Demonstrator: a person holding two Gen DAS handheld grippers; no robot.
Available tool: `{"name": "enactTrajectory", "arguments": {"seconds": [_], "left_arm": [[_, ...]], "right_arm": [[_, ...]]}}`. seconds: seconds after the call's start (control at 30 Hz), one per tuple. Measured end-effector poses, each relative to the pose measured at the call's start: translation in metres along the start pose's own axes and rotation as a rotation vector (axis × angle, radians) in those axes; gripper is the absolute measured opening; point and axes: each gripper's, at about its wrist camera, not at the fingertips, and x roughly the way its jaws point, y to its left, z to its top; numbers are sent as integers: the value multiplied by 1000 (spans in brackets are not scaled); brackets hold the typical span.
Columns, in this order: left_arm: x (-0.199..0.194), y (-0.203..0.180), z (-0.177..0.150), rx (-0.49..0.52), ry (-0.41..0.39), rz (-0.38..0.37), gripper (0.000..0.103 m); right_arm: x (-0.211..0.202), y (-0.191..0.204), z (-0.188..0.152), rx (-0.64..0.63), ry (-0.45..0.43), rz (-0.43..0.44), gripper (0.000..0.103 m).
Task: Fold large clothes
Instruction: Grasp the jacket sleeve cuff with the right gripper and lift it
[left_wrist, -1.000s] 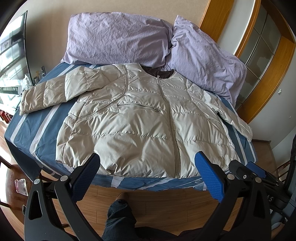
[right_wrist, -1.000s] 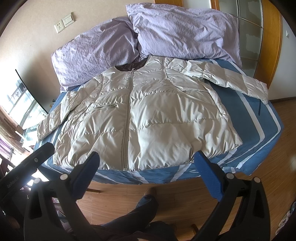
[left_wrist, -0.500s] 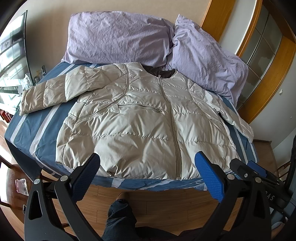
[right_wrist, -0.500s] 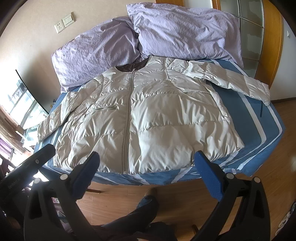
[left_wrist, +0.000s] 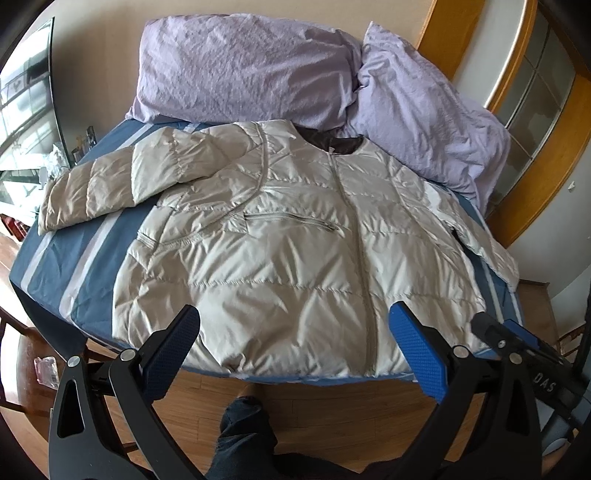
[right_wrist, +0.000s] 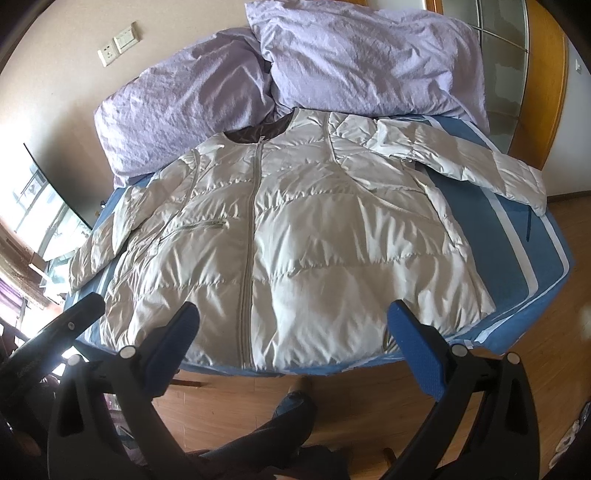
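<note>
While lying face-up and fully spread, zipped to the collar, the pale quilted jacket (left_wrist: 295, 236) is covering the middle of the blue striped bed (left_wrist: 51, 273), hem at 6 o'clock along the near edge, dark-lined collar at 12 o'clock just touching the two lilac pillows (left_wrist: 251, 66). Stretching one sleeve (left_wrist: 96, 192) out toward 9 o'clock in the left wrist view, and the other sleeve (right_wrist: 480, 162) toward 2 o'clock in the right wrist view, both lying flat on the sheet. Showing no fold anywhere yet, so judging the task as barely begun: sleeves to bring in, sides to turn over, body to double up, all remaining. Hovering off the near edge of the bed, the left gripper (left_wrist: 293, 341) with jaws spread wide, released and holding nothing, well short of gripping the hem. Doing likewise at 6 o'clock, the right gripper (right_wrist: 293, 341), jaws parted and empty, apart from the fabric. Standing below both on the wooden floor (left_wrist: 332, 406), a dark trouser leg (left_wrist: 243, 435) of the person.
</note>
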Motion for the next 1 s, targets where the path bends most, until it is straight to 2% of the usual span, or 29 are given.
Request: {"name": "enactTrajectory", "arguments": {"seconds": [0.2,0.43,0.67,0.83,1.0], "left_arm": [[25,-2,20,42,13,77,102],[64,-1,48,71,44,118,102],[107,-4,80,91,63,138,102],[143,-6,99,102,86,148,102],[176,-9,109,109,103,158,102]], "right_arm": [[17,-11,21,25,-25,-43,101],[44,-56,58,122,-21,-102,101],[75,-148,98,314,1,-206,101],[97,-229,113,490,25,-298,101],[110,-293,121,576,28,-412,101]]}}
